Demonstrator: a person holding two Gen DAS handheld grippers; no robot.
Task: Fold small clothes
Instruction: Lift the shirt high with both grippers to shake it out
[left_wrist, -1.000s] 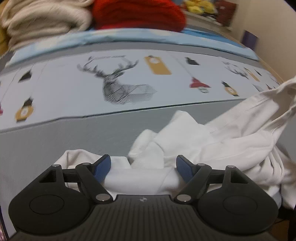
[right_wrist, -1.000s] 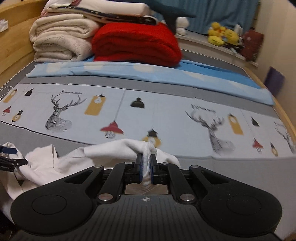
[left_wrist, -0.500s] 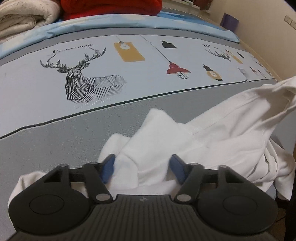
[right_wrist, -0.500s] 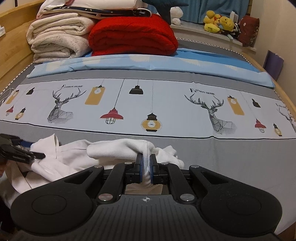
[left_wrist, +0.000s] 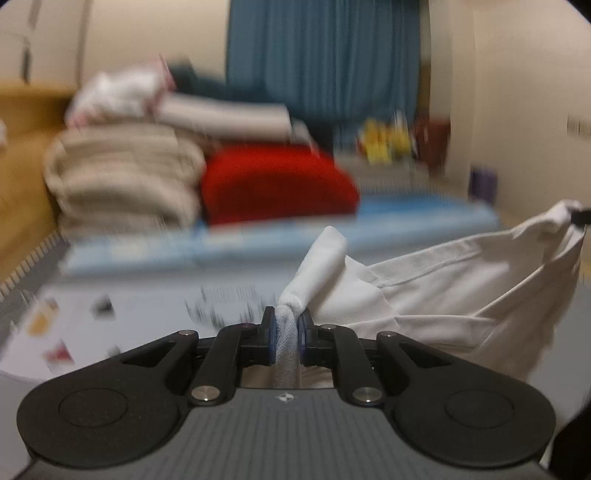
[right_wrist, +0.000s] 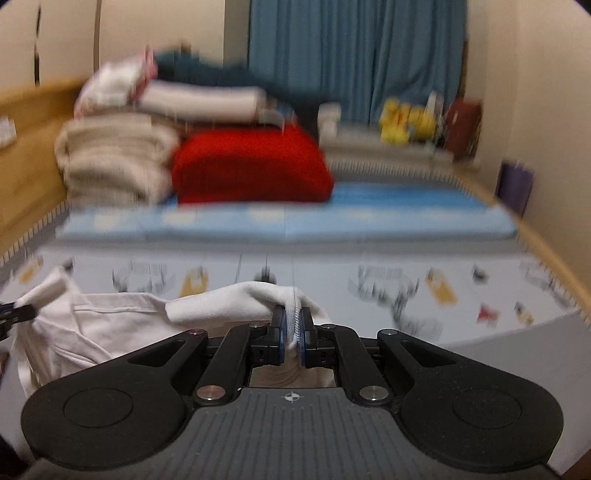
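Since a second ago our left hand-held gripper (left_wrist: 287, 334) clamps the white shirt (left_wrist: 461, 291); right hand-held gripper (right_wrist: 291, 332) also grips it, lifting it stretched between us above the bed (right_wrist: 498, 354) to spread it.

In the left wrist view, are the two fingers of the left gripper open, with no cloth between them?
No, the left gripper is closed, and a bunched fold of the white garment is pinched between its fingers.
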